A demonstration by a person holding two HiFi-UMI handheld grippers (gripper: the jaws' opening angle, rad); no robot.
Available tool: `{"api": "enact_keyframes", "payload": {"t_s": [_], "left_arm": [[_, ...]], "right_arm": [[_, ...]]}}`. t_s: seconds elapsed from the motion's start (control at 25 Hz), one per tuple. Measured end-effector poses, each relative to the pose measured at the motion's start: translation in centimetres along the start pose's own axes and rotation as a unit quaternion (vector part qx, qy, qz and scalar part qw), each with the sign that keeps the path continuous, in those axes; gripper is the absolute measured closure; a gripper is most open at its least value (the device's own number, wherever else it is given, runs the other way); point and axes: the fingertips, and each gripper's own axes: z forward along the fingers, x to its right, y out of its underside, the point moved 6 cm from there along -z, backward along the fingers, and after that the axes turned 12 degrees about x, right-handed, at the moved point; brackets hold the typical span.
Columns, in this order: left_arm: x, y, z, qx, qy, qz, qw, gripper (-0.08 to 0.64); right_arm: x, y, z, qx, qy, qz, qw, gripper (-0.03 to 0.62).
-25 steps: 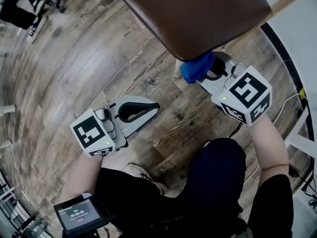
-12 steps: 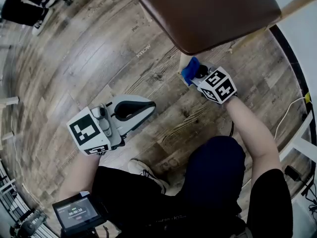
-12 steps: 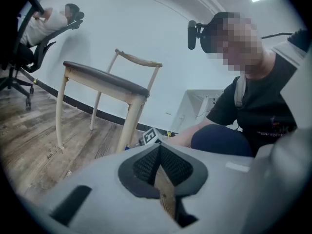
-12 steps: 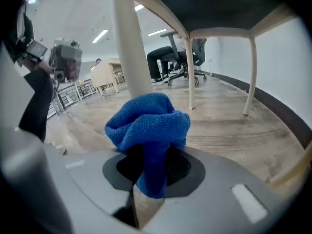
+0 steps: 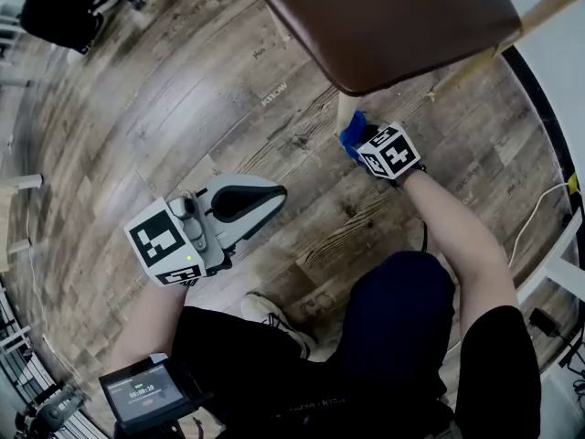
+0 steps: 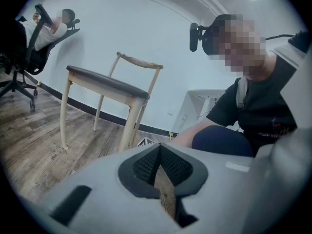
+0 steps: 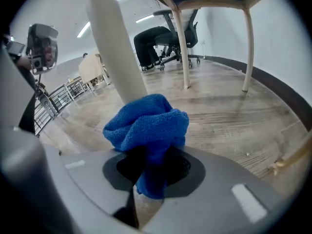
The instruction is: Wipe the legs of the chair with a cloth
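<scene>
The chair has a brown seat [image 5: 384, 16] and cream legs. My right gripper [image 5: 352, 140] is low near the floor, shut on a blue cloth [image 7: 146, 126] that presses against the near front leg [image 7: 114, 48], seen as a pale leg [image 5: 346, 112] under the seat from the head view. The cloth [image 5: 354, 132] shows beside that leg's foot. My left gripper [image 5: 274, 195] hovers over the floor to the left, jaws shut with nothing between them. In the left gripper view the whole chair [image 6: 105, 82] stands a way off.
Wood plank floor [image 5: 164, 126] all round. A black office chair [image 7: 161, 43] stands beyond the chair legs. White wall with dark skirting [image 5: 539, 126] runs on the right. My knee [image 5: 402, 318] and shoe [image 5: 274, 318] are just below the grippers.
My right gripper has moved down and away along the leg with the cloth, from just under the seat to near the leg's foot. The left gripper has stayed about where it was.
</scene>
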Motion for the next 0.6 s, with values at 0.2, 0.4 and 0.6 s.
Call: {"api": "enact_keyframes", "payload": {"t_s": [0.2,0.4,0.6], "left_arm": [[0.0,-0.6,1.0,0.014,0.021,0.008,0.9997,0.561],[0.1,-0.8,2.3,0.021,0.039,0.011,0.9990,0.561],[0.2,-1.5,2.6,0.036,0.040,0.015,0.9984,0.561]], "right_arm": [[-3.2,-8.6,-7.3,0.096,-0.020,-0.009,0.995,0.494],[-5.8,-16.1,-13.9,0.182,-0.020,-0.043,0.982,0.494],[-7.4,-19.1,-17.4,0.248,-0.024,-0.018,0.968,0.495]]}}
